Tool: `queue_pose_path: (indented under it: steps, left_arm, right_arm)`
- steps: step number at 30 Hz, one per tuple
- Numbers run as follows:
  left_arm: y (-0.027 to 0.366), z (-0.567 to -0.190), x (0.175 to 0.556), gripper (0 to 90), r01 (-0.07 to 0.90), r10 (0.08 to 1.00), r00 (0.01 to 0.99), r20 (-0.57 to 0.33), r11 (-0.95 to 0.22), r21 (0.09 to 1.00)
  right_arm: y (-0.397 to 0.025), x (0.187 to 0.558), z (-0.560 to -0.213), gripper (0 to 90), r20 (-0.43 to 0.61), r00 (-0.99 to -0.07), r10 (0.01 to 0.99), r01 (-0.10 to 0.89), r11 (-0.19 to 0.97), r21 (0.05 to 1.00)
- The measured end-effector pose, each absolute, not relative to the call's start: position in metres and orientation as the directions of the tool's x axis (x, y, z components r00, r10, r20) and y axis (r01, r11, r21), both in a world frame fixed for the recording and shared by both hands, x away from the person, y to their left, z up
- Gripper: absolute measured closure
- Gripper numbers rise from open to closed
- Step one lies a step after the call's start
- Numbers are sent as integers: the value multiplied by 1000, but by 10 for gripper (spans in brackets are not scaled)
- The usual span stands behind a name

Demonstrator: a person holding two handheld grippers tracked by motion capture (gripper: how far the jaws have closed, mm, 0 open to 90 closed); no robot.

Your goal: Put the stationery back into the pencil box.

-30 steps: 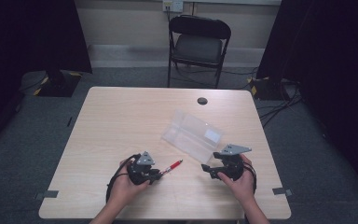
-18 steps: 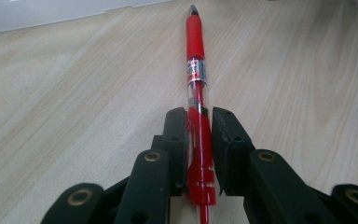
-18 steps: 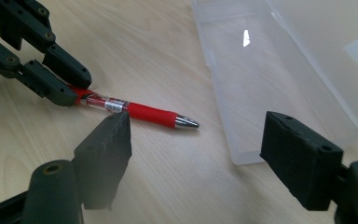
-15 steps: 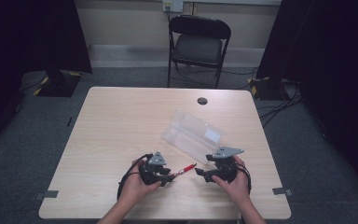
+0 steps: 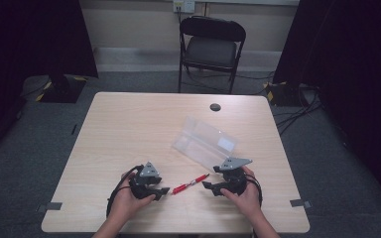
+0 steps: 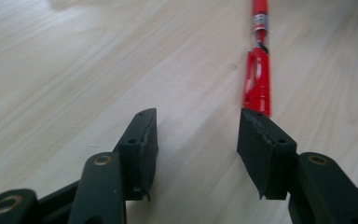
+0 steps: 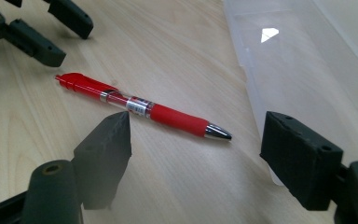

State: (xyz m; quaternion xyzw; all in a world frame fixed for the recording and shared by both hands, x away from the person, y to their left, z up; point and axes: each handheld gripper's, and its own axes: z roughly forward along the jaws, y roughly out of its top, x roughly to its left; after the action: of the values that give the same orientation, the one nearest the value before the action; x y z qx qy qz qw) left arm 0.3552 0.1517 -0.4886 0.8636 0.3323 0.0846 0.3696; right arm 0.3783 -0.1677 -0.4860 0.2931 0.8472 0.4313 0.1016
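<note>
High view: my left tongs [image 5: 162,190] and right tongs [image 5: 207,185] rest low on the counter [image 5: 129,129], one at each end of a red pen [image 5: 190,183] that lies flat between them near the counter's front edge. Just beyond the pen's far end lies a clear box [image 5: 206,142], open and tilted. A chair [image 5: 211,47] stands past the counter.

Left gripper view: I see my left tongs [image 6: 196,135] spread, holding nothing; the pen's clip end [image 6: 258,84] sits just ahead of the right-hand jaw, outside the gap.

Right gripper view: my right tongs [image 7: 196,149] are spread wide and empty. The pen [image 7: 142,106] lies crosswise just beyond them, silver tip toward the box [image 7: 298,65]; the left tongs [image 7: 56,37] appear at the upper left.
</note>
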Motion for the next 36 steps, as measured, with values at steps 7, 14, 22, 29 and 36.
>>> queue_pose_path:
  steps: [7, 14, 22, 29, 36]
  left_arm:
    - [151, -489, 353, 434, 508, 631, 769, -102, -507, 696]
    - [142, -492, 339, 360, 485, 620, 780, -89, -507, 713]
    - [126, -496, 343, 337, 440, 633, 774, -13, -522, 730]
    - [137, -497, 354, 345, 458, 679, 734, 5, -501, 734]
    - [151, -498, 359, 331, 479, 696, 717, -26, -466, 744]
  right_arm:
    - [-163, 379, -489, 239, 72, -818, 570, 400, 475, 784]
    - [-164, 379, -490, 239, 71, -816, 574, 404, 478, 780]
    - [-161, 380, -490, 239, 71, -823, 564, 396, 480, 783]
    - [-155, 380, -492, 243, 71, -837, 543, 381, 484, 787]
    - [-149, 380, -496, 284, 63, -849, 524, 372, 509, 776]
